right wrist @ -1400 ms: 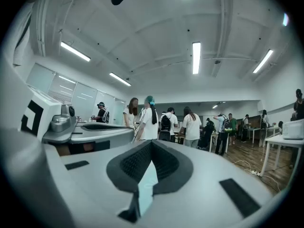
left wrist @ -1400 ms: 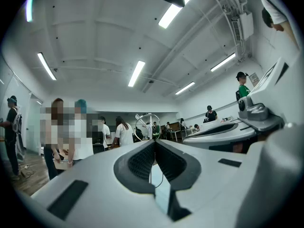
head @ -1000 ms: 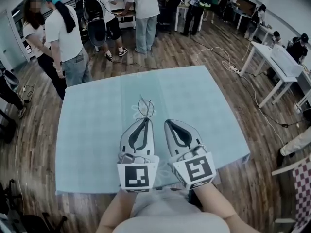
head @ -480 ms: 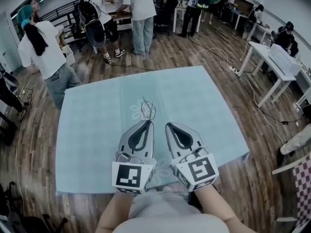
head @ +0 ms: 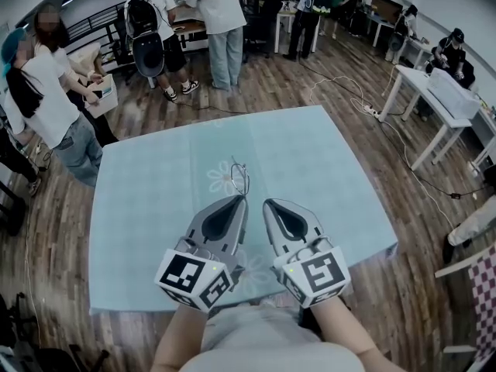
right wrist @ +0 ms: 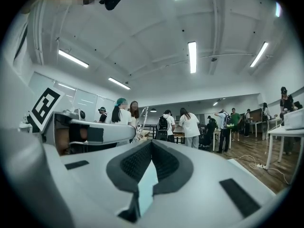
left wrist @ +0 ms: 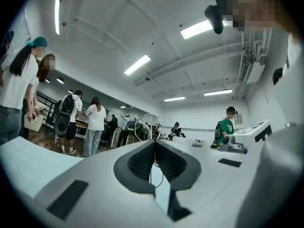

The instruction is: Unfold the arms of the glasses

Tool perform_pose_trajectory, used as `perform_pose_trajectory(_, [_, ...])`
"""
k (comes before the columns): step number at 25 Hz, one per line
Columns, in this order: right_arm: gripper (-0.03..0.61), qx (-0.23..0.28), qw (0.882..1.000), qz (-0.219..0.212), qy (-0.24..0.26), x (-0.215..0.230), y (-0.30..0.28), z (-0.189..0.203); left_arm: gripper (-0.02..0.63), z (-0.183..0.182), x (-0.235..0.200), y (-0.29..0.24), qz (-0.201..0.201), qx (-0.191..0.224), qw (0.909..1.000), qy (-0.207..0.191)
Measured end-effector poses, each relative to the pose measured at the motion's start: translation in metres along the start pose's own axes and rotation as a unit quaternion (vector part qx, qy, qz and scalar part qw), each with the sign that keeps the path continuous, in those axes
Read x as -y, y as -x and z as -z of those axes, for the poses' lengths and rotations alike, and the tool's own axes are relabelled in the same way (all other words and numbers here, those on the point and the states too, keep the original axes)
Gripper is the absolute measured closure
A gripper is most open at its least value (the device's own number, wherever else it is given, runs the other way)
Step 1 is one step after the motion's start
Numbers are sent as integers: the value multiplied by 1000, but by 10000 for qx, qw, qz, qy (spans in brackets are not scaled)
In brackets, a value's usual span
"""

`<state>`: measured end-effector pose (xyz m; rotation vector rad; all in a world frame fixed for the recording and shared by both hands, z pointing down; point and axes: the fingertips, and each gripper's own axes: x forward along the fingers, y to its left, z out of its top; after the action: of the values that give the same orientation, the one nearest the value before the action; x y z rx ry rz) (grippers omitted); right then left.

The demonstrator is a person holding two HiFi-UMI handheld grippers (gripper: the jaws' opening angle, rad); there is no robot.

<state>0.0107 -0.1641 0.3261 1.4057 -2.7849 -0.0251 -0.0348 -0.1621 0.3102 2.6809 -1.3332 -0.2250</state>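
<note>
1. Thin wire-framed glasses [head: 239, 178] stick up from the tip of the left gripper [head: 242, 198], above the pale teal tablecloth [head: 333, 161].
2. Its jaws are pinched together on the frame.
3. The right gripper [head: 267, 204] is just beside it, jaws together and empty.

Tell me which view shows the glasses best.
The head view: most of the glasses show at the left gripper's tip. The left gripper view shows one rim; the right gripper view, a sliver.
</note>
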Motion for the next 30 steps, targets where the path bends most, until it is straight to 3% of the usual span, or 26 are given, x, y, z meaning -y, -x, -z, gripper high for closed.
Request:
perform_pose_trajectory(7, [571,60,10000,-24,-3,3,1,0,603,0,-5,-1,503,-54,9936,1006])
perform_pose_trajectory(11, [571,4,10000,25,-41,3,3,1,603,-1,-14,4,727,13,9800,1853])
perform_pose_trajectory(17, [571,46,9999,-91,21,-2,1,2,603,-5,-20,7,969,35,9617,2564])
perform_pose_trajectory(25, [571,-40,9997,-87,234,-5,3,7,603,-4,-26,8,1212,-72,9213,3694])
perform_pose_trajectory(30, [571,-78,9995,-86,287,-8,5,10,603,-7,-32,3,1255,-70,8820,4543])
